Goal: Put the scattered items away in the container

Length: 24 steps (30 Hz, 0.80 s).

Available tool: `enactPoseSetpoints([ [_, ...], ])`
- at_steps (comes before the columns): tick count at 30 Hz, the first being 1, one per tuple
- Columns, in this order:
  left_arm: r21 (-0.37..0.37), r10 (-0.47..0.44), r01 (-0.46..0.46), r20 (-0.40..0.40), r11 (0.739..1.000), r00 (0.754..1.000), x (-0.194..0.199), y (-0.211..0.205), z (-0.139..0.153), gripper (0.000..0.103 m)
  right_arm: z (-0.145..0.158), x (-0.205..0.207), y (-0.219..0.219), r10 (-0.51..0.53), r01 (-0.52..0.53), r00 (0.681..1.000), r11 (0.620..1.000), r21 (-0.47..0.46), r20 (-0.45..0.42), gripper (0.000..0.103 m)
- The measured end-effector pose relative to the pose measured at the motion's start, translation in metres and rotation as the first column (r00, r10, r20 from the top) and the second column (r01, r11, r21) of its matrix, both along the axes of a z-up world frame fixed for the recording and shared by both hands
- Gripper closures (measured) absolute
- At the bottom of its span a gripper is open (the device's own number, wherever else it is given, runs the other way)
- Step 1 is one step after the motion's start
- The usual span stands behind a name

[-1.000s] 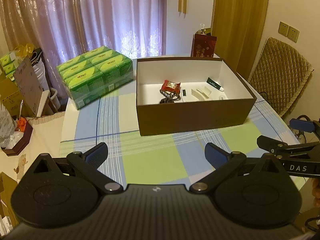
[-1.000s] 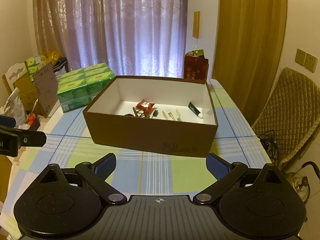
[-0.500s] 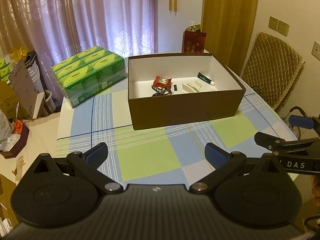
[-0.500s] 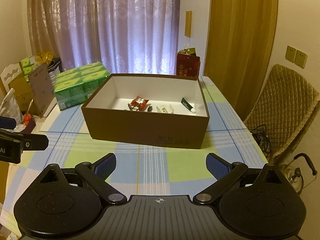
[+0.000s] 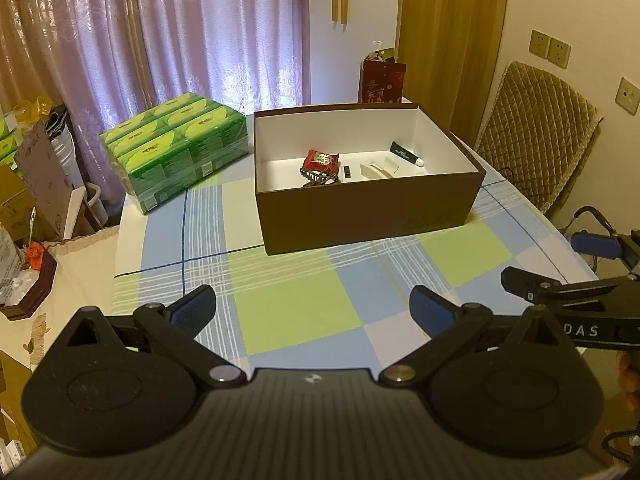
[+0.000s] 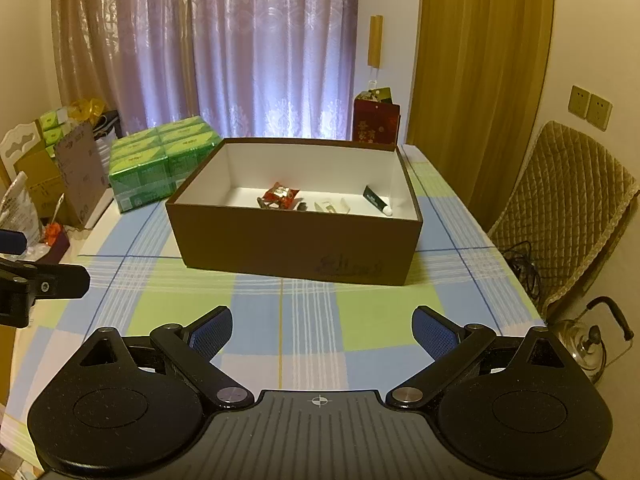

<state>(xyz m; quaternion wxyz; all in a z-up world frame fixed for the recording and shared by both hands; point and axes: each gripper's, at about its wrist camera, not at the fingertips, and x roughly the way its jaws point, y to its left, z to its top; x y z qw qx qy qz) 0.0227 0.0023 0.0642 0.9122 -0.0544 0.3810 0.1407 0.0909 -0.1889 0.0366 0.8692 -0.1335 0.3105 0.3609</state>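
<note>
The brown box [image 5: 368, 204], white inside and open at the top, sits on the checked tablecloth [image 5: 296, 312] a little past the middle of the table, at about twelve o'clock from both grippers. Inside it, toward the near wall, lie a red snack packet [image 5: 320, 159], a dark clip-like thing [image 5: 318, 176] just in front of the packet, a small black piece [image 5: 347, 172] at the packet's three o'clock, a pale flat piece [image 5: 378, 170] beyond that, and a dark green tube [image 5: 406, 153] with a white cap nearest the right wall; in the right wrist view the same packet [image 6: 281, 194] and tube [image 6: 376, 199] show over the near wall of the box [image 6: 296, 244]. The cloth around the box lies bare. The left gripper [image 5: 312, 306] hangs low over the near part of the cloth with its fingers spread wide and nothing between them. The right gripper [image 6: 322, 326] is likewise spread wide and holds nothing, and it shows in the left wrist view at three o'clock, near the table's edge. At ten o'clock from the box stands a wrapped pack of green tissue boxes [image 5: 176, 148], just beside the box's far left corner. A red gift bag [image 6: 376, 122] stands behind the far wall at one o'clock, a quilted chair [image 6: 568, 216] at three o'clock off the table, and purple curtains [image 6: 260, 48] hang behind.
</note>
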Motion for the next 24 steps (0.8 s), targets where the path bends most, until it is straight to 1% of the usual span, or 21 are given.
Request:
enactPoseSetpoints([
  [13,-0.010,-0.019,0.019,-0.013,1.000,1.000,-0.007,0.007,-0.005,0.001,-0.005,-0.006,0.002,-0.015,0.015,1.000,1.000,0.001,-0.024,0.002],
  [24,-0.019,-0.030,0.030,-0.024,0.999,0.999,0.005,0.006,-0.011,0.001,-0.007,0.001,0.008,0.005,-0.006,1.000,1.000,-0.018,-0.024,0.002],
])
